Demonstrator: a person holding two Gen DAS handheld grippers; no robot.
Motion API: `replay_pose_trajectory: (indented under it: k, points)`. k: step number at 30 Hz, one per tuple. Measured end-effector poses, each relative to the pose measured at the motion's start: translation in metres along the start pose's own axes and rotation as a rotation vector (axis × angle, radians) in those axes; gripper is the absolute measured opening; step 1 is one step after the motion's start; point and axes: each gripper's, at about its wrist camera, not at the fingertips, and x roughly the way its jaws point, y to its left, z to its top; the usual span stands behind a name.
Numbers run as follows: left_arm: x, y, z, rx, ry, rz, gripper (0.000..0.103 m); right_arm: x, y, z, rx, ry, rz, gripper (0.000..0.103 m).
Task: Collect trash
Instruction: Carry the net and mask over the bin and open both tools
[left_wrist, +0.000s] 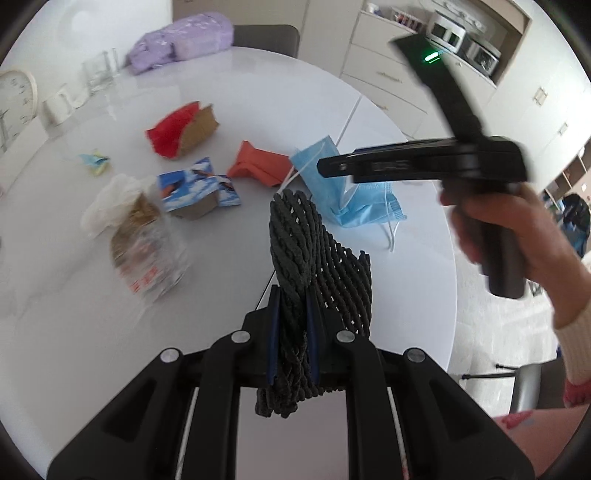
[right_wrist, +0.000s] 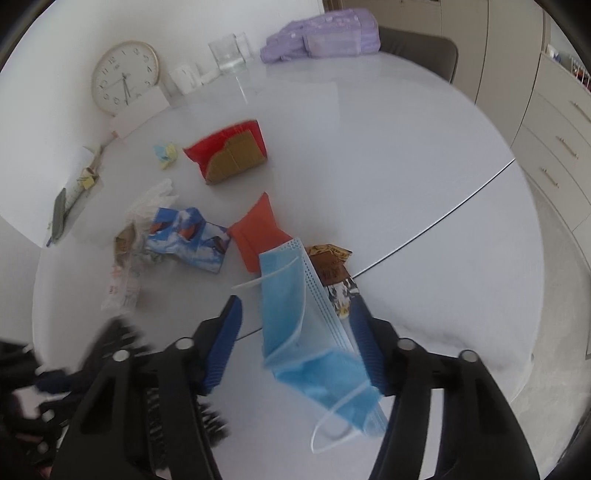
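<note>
1. Two risks stand out. The mask (right_wrist: 314, 332) lies between the right hand-held gripper (right_wrist: 299, 343) jaws but hugs only the right pad; a gap shows at the left pad, so it may slip free if lifted before the jaws meet it.
2. A wrapper (right_wrist: 332, 269) lies under the mask's far edge and could be dragged along or knocked off the worktop (right_wrist: 369, 166), as could the loose ear loops if they snag.
3. Left hand-held gripper (left_wrist: 291, 314): clamped tight on black foam netting (left_wrist: 295, 240), which stands up beyond the pads and hangs below them, clear of the worktop.
4. Right hand-held gripper: about half open, no firm grip visible yet.
5. Remaining trash sits well apart on the worktop: red carton (right_wrist: 229, 151), orange packet (right_wrist: 258, 229), blue box (right_wrist: 192, 236), clear bag (left_wrist: 147, 254), glove (right_wrist: 151, 199), small paper scrap (right_wrist: 166, 153).
</note>
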Motion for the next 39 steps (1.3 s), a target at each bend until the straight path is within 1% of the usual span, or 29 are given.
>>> replay_pose_trajectory:
  k: [1, 3, 5, 8, 14, 18, 23, 26, 30, 32, 35, 39]
  points:
    - [-0.006, 0.000, -0.005, -0.015, -0.004, 0.004, 0.013, 0.006, 0.000, 0.000, 0.003, 0.011, 0.006, 0.050]
    - [-0.012, 0.005, -0.007, -0.039, -0.009, 0.013, 0.013, 0.015, -0.002, -0.001, 0.026, 0.042, 0.044, 0.029]
    - [-0.019, 0.010, -0.016, -0.067, -0.014, 0.021, 0.013, 0.021, -0.003, -0.005, 0.062, 0.062, 0.091, 0.019]
    - [-0.023, 0.016, -0.020, -0.099, -0.019, 0.030, 0.013, 0.017, 0.000, -0.013, 0.084, 0.066, 0.125, 0.011]
    - [-0.032, 0.023, -0.026, -0.130, -0.039, 0.041, 0.013, -0.015, 0.021, -0.032, 0.090, 0.042, 0.181, 0.011]
    - [-0.042, 0.021, -0.031, -0.135, -0.059, 0.031, 0.013, -0.041, 0.039, -0.055, 0.111, 0.023, 0.229, 0.011]
    - [-0.053, 0.012, -0.037, -0.113, -0.082, 0.026, 0.013, -0.075, 0.052, -0.086, 0.124, -0.002, 0.244, 0.011]
    - [-0.057, 0.003, -0.040, -0.089, -0.088, 0.015, 0.013, -0.101, 0.055, -0.109, 0.136, -0.026, 0.224, 0.011]
    - [-0.055, -0.017, -0.042, -0.044, -0.078, -0.014, 0.013, -0.129, 0.044, -0.135, 0.177, -0.055, 0.184, 0.011]
    - [-0.053, -0.029, -0.042, -0.011, -0.073, -0.032, 0.013, -0.141, 0.035, -0.148, 0.207, -0.068, 0.167, 0.011]
    - [-0.048, -0.053, -0.042, 0.047, -0.060, -0.060, 0.013, -0.156, 0.015, -0.170, 0.268, -0.087, 0.112, 0.011]
    - [-0.039, -0.092, -0.038, 0.138, -0.039, -0.105, 0.013, -0.178, -0.016, -0.204, 0.361, -0.109, 0.047, 0.011]
